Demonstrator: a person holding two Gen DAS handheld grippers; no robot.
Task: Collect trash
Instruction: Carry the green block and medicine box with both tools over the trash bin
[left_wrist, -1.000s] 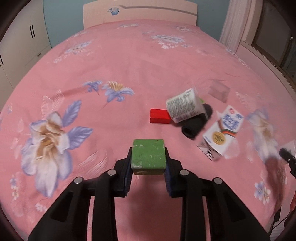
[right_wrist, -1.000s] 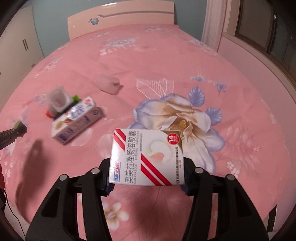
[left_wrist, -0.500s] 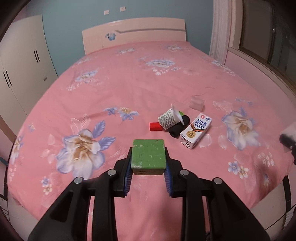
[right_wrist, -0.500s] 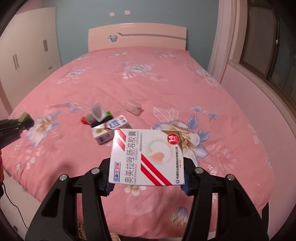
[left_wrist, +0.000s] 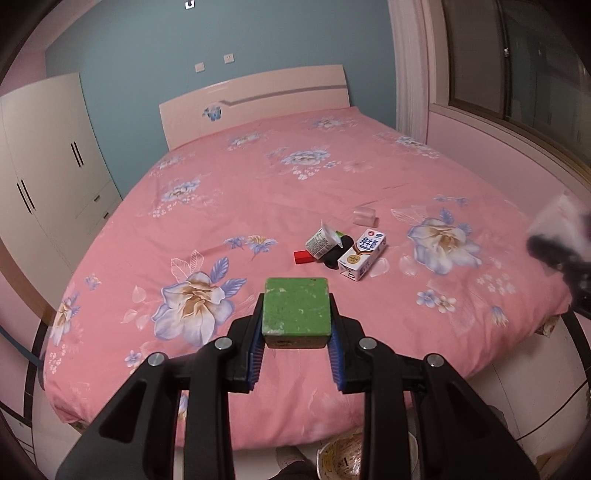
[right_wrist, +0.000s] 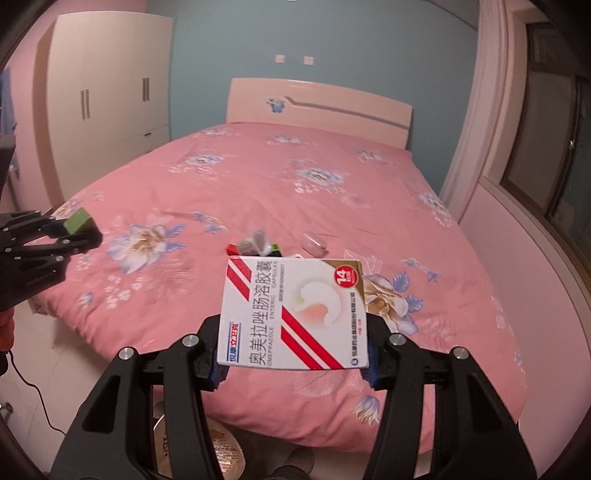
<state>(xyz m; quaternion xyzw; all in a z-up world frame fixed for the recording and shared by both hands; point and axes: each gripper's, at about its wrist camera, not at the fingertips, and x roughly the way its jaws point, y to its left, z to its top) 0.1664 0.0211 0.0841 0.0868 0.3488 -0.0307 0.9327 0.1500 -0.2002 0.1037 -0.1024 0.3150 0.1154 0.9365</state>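
Both wrist views off foot end — facing headboard (left_wrist: 255, 98), sharing bed (right_wrist: 258, 177).

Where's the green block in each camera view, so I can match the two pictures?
Left wrist view: the green block sits at lower centre, clamped in the left claw.
Right wrist view: the same block shows small at the far left edge, held out over the bed's near corner.
Shared landmark: the headboard.
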